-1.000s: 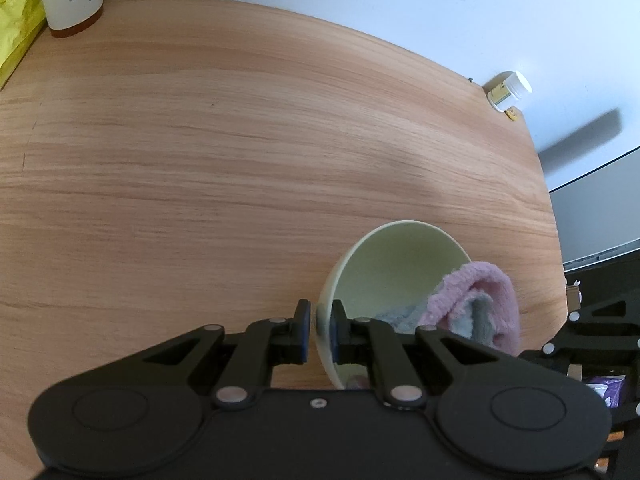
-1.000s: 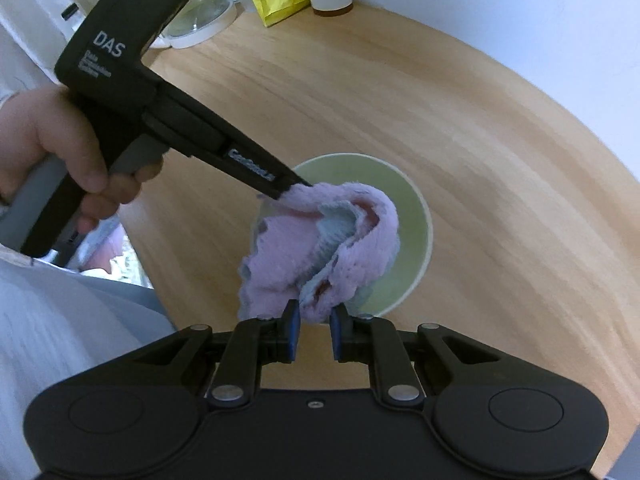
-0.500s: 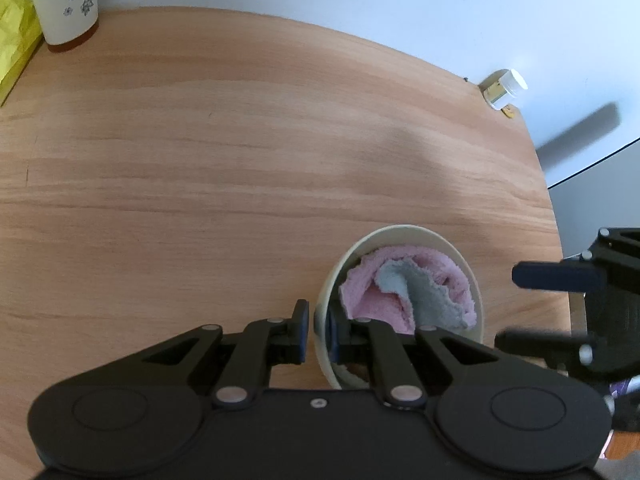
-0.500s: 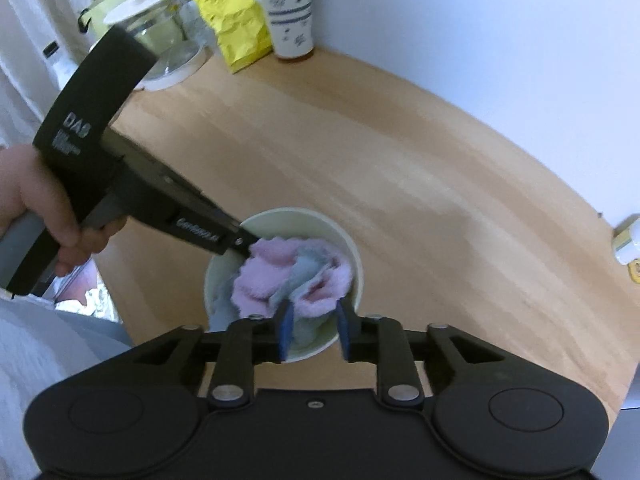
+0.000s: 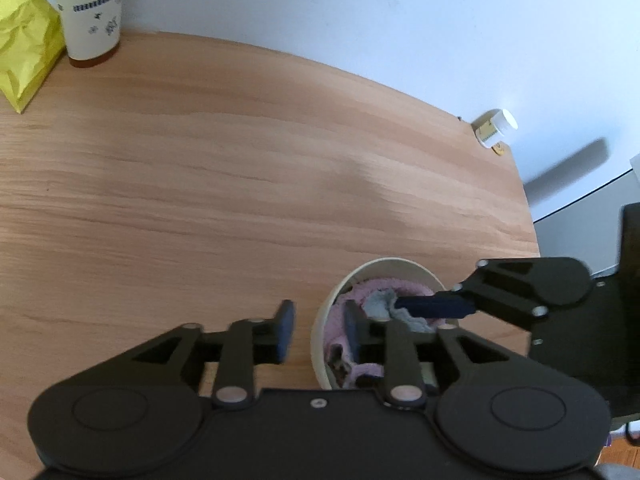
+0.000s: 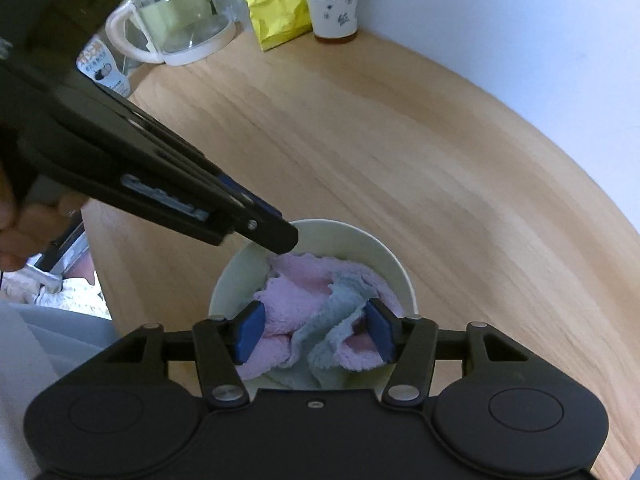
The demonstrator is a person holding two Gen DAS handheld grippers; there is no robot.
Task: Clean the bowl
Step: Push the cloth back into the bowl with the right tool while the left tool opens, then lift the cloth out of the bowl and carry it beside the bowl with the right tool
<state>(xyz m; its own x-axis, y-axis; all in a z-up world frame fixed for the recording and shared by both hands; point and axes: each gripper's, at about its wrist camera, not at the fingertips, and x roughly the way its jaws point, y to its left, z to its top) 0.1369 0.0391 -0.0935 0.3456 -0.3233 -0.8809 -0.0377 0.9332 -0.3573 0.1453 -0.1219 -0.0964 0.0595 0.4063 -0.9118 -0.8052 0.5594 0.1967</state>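
Note:
A pale green bowl (image 5: 322,320) stands on the wooden table near its front right edge; it also shows in the right wrist view (image 6: 360,240). A pink and grey cloth (image 6: 316,296) lies bunched inside it and also shows in the left wrist view (image 5: 380,292). My left gripper (image 5: 318,334) is open, with one finger outside the bowl's left rim and one inside. My right gripper (image 6: 314,334) is open just above the cloth, its fingers straddling it; it also shows in the left wrist view (image 5: 432,306).
A patterned cup (image 5: 90,8) and a yellow bag (image 5: 24,52) stand at the table's far left by the wall. A small white-capped jar (image 5: 496,126) sits at the far right edge. A glass jug (image 6: 180,16) stands beyond the bag.
My left gripper has opened and let go of the bowl's rim. My right gripper has opened and released the cloth, which now lies in the bowl.

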